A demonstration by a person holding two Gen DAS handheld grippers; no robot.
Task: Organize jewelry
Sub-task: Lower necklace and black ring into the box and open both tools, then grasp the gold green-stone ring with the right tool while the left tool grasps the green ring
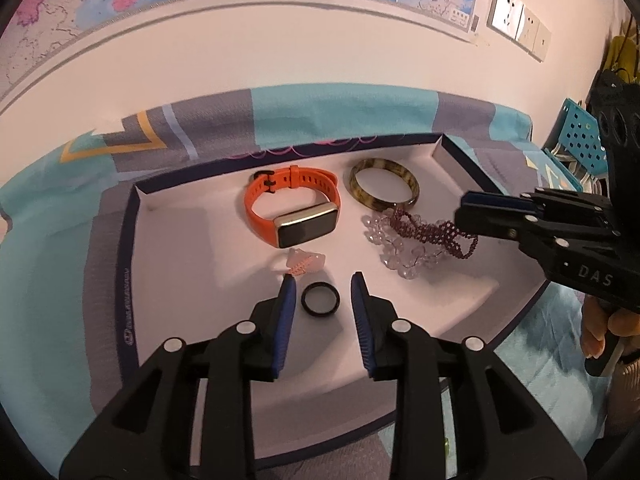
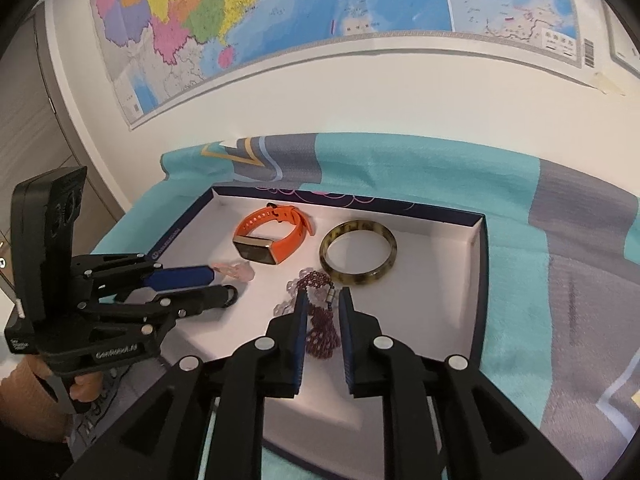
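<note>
Teal and grey cloth (image 2: 440,176) covers the surface below a wall map (image 2: 280,20). On it lies a shallow white tray (image 1: 180,248) with dark blue walls, its long axis running left to right.

Inside, toward the far wall, an orange watch (image 1: 294,210) lies on its side, the strap loop stretched left to right and the dark screen facing the near side. Just right of it a mottled brown bangle (image 1: 384,184) lies flat. Nearer, a clear bead bracelet (image 1: 404,258) and a dark red bead bracelet (image 1: 436,234) lie touching, the red one partly over the clear one and stretched left to right. A small pale pink piece (image 1: 302,260) sits near the watch's screen, and a black ring (image 1: 321,299) lies flat just nearer.

The left gripper (image 1: 323,294) hovers with its jaws apart, the ring between them and untouched. The right gripper (image 2: 322,308) has its jaws slightly apart astride the red bracelet; whether the pads press on it I cannot tell.
</note>
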